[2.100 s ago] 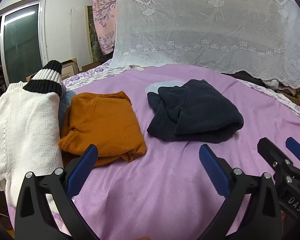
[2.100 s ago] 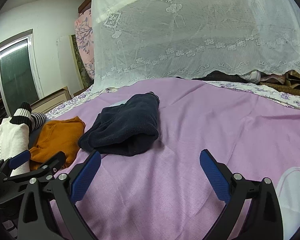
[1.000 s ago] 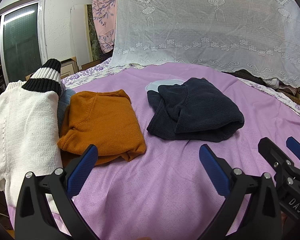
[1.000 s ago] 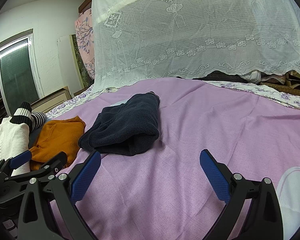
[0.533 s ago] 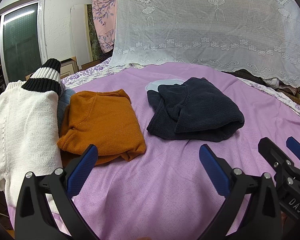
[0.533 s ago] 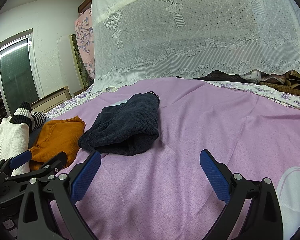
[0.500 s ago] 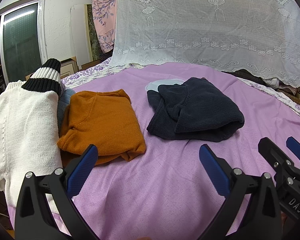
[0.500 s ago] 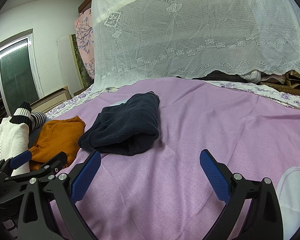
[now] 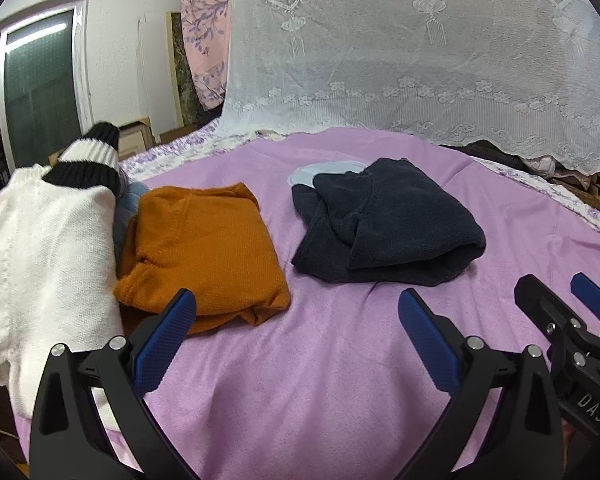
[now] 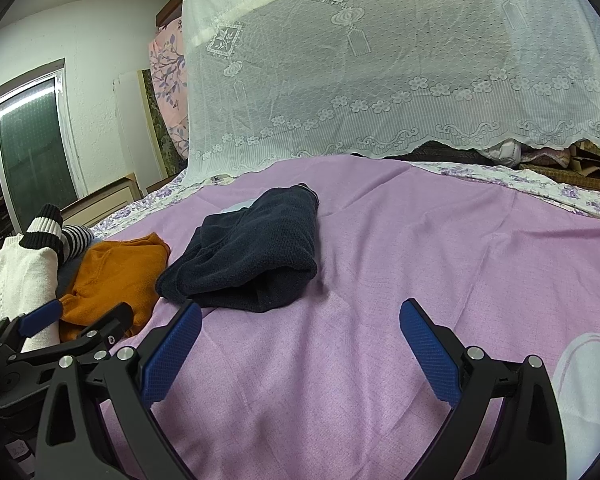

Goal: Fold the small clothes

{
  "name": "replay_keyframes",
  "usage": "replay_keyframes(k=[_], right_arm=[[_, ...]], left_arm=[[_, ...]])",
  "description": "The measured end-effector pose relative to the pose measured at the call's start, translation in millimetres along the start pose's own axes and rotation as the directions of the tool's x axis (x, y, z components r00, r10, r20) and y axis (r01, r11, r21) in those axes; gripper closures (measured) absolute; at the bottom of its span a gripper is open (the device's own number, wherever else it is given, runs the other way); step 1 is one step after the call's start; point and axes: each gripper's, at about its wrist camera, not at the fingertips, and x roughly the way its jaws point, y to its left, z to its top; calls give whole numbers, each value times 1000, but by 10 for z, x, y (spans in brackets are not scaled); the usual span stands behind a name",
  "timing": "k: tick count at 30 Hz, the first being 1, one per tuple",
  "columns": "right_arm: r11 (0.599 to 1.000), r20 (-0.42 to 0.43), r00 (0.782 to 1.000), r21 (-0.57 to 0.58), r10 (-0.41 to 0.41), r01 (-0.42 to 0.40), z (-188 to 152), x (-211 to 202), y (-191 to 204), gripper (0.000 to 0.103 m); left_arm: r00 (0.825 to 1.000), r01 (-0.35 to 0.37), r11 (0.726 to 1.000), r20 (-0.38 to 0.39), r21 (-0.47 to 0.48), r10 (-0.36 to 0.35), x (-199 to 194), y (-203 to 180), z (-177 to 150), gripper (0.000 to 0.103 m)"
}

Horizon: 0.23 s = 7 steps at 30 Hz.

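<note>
A white lace net (image 9: 420, 72) with flower borders and tassel motifs hangs behind a bed spread with a smooth lilac sheet (image 9: 300, 380). On it lie 3 folded knits in a row. The white sweater (image 9: 40, 248), chunky, with a black-and-white ribbed cuff, drapes at the sheet's left edge. The dark navy sweater (image 9: 384, 232), fleecy and folded into a thick bundle, sits mid-bed, well apart from the right gripper (image 10: 298, 344). The orange sweater (image 9: 208, 252), fine-ribbed and squarish, lies between them, just ahead of the left gripper (image 9: 296, 334). Both grippers hover over bare sheet with jaws spread wide, holding nothing; their blue pads (image 9: 164, 344) are dimpled. White letters "DAS" mark the right gripper's black body in the left wrist view.
</note>
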Motion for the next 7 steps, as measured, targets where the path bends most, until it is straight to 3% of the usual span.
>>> replay_keyframes(k=[7], right_arm=[[1000,2,1000,0,-1,1,2,-14,-3,3]], left_arm=[[1000,3,1000,7,-12,-3,-26,9,13,4]])
